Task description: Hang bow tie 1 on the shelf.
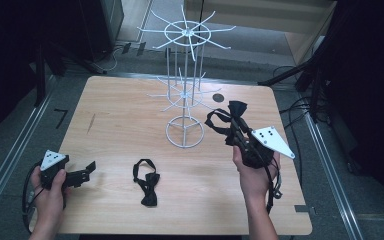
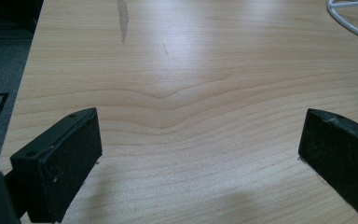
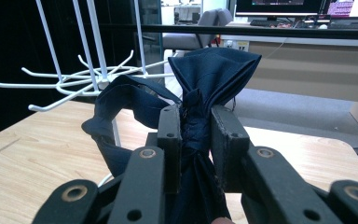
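Note:
My right gripper (image 1: 236, 126) is shut on a dark blue bow tie (image 3: 214, 70), pinched at its knot between the two pads. It is lifted off the table, just right of the white wire rack (image 1: 185, 90), and its strap loop (image 1: 215, 119) hangs out to the left. The rack's lower hooks (image 3: 70, 79) stand close on the left in the right gripper view. A second, black bow tie (image 1: 146, 182) lies flat on the table near the front. My left gripper (image 1: 90, 167) is open at the table's front left corner, low over bare wood (image 2: 191, 116), nothing between its fingers.
The rack's round base (image 1: 185, 132) stands on the middle of the wooden table (image 1: 120, 125); its edge (image 2: 349, 21) shows at the top right of the left gripper view. A dark round mark (image 1: 218, 97) lies behind the rack. Cables and dark stands surround the table.

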`<state>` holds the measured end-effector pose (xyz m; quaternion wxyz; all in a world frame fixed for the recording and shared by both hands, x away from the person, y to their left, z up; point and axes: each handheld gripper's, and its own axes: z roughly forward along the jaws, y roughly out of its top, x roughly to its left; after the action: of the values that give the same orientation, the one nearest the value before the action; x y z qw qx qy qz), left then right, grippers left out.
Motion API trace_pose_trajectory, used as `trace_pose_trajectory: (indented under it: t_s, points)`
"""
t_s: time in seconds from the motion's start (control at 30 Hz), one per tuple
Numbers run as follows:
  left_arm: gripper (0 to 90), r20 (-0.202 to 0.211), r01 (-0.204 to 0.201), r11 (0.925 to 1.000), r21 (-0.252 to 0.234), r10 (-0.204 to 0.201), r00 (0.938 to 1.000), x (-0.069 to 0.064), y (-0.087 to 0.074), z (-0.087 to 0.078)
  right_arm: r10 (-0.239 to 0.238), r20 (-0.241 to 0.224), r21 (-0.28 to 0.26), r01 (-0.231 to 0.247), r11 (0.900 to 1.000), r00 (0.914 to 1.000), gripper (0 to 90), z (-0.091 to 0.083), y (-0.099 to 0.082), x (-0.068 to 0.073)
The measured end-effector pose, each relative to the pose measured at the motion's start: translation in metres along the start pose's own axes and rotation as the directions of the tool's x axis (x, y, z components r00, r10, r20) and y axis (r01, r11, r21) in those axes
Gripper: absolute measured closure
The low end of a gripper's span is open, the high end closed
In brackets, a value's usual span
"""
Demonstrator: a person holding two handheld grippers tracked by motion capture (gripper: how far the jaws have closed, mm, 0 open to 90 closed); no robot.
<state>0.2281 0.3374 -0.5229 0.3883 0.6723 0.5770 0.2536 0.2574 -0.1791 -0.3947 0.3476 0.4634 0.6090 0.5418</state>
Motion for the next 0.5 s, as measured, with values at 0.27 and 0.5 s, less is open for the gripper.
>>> trace_pose_trajectory:
  t_s: [0.27, 0.5]
  points:
    - [0.0, 0.0, 0.001, 1.0, 0.0, -0.001, 1.0, 0.0, 0.0, 0.0, -0.003, 0.006, -0.013, 0.003, 0.9999, 1.0, 76.1, 0.006, 0.007, 0.0]
    - [0.0, 0.0, 0.001, 1.0, 0.0, -0.001, 1.0, 0.0, 0.0, 0.0, 0.0, 0.011, -0.008, 0.0, 1.0, 0.9999, 76.1, 0.015, 0.009, 0.0]
